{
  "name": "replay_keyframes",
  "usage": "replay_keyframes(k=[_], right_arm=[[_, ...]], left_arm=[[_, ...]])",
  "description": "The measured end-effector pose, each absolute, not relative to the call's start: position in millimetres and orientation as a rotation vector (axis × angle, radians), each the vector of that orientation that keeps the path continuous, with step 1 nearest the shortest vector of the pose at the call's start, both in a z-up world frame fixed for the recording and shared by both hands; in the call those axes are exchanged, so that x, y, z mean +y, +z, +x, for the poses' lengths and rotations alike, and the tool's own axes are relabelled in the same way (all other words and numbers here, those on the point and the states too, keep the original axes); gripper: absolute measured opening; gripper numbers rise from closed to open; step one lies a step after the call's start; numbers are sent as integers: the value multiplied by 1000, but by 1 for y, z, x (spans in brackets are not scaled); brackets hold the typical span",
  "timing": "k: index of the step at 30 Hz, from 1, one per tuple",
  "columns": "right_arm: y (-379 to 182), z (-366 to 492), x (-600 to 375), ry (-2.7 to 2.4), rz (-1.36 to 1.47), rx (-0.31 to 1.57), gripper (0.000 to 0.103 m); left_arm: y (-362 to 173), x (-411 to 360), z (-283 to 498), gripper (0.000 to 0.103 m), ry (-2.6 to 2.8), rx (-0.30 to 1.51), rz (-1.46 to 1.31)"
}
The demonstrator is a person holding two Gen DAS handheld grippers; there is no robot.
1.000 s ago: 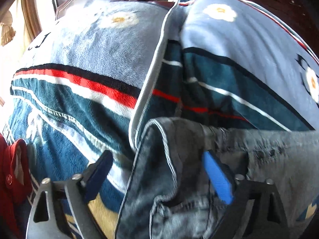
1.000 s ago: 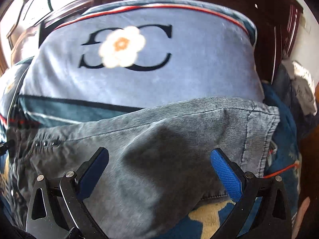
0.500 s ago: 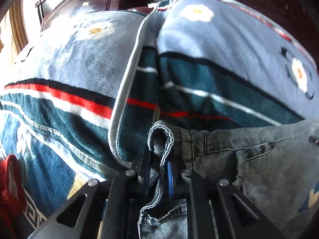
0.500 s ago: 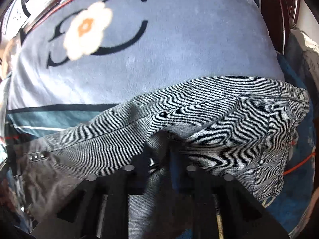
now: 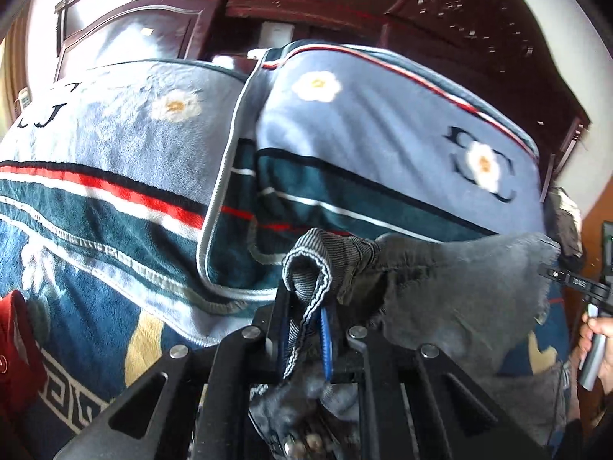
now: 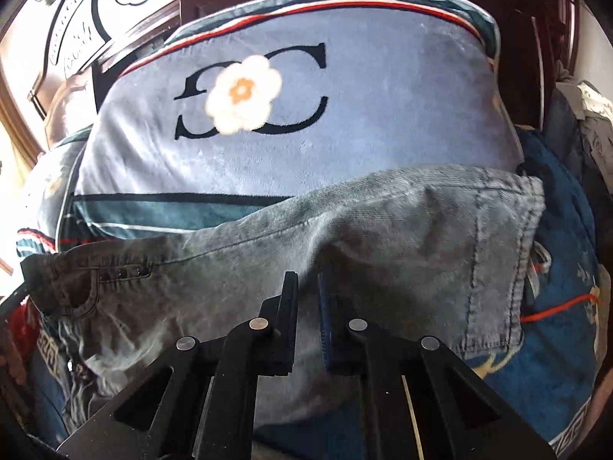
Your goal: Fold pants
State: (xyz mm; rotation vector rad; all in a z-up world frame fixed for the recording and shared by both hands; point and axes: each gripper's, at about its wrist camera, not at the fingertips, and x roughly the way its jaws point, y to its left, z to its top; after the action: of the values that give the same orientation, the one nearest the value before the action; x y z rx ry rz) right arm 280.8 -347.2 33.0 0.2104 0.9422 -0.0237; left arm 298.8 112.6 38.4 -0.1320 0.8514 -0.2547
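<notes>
We are working over a bed covered by a fleece blanket (image 6: pixel 268 161) in blue, teal and red, with a carved dark headboard (image 5: pixel 440 11) behind it. The grey denim pants (image 6: pixel 383 237) are lying across the blanket, partly raised off it between our two grippers, with the hem end out to the right in the right wrist view and the waistband end toward the left.

Our left gripper (image 5: pixel 306 329) is pinching the bunched waistband edge, its jaws pressed together on the cloth, which is looping up over the fingertips. Our right gripper (image 6: pixel 308 306) is pressed together as well, with the pant leg fabric caught between the pads; only a thin fold seems to be in the bite.

The main risk, as we are judging it, is that thin pinch on the right slipping out under the weight of the denim, which would be dropping one side and skewing the fold. Next, if the two hands are not travelling evenly, the leg would be twisting and the edges would be landing misaligned. The plush blanket may be dragging on the hanging cloth and bunching it. Smallest, the red garment (image 5: pixel 15 345) at the left edge is lying near enough to be snagged by the trailing fabric.
</notes>
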Motion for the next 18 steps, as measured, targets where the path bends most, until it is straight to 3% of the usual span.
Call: replay_keyframes(k=[6,7,8,10,15,18], right_arm=[[29,265,-346,-17,234,958,11],[29,265,-351,-35,259,957,21],[28,267,-358,-49,295,957,49],[27,276,-370,-105,375,931,85],[19,318,-370,-161,380,939,84],[0,347,-366,-177,392,997,77]], left_arm=[[50,117,273,15,-317,841,-118],[52,117,272,15,-322,840,-117],[53,117,271,15,-326,837,-121],[54,116,271,15,-340,835,-132],[49,108,269,15,-385,828,-124],[44,107,270,15,-402,832,-136]])
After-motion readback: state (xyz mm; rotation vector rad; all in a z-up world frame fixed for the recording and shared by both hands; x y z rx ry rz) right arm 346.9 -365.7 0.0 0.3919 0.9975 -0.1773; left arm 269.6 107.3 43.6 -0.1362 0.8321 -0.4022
